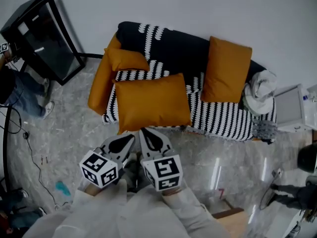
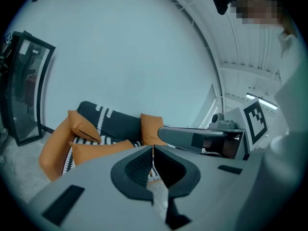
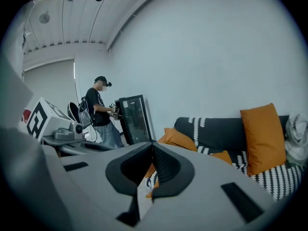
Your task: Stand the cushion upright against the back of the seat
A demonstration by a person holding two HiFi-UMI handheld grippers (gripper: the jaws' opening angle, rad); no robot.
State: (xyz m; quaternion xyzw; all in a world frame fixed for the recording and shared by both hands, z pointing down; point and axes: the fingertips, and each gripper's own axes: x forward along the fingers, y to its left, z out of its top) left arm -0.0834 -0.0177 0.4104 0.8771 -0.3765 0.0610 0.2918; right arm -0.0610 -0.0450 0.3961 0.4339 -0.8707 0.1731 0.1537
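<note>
1. While the large orange rectangular fabric cushion [image 1: 151,102] lies flat at the seat's front edge on the black-and-white striped sofa [image 1: 223,119], both tongs hover just before it.
2. Left tongs [image 1: 125,141] are pressed together, empty.
3. Right tongs [image 1: 150,140] are likewise pressed together, empty.

The head view's left edge cuts off a person [image 1: 22,93], and the white bundle [image 1: 260,90] is unidentifiable.

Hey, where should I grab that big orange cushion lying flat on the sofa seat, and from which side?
Probably its near long edge, one hold towards each front corner, coming in from the front of the seat. The cushion lies flat with that edge along the seat front, and lifting there should tip it up towards the backrest.
</note>
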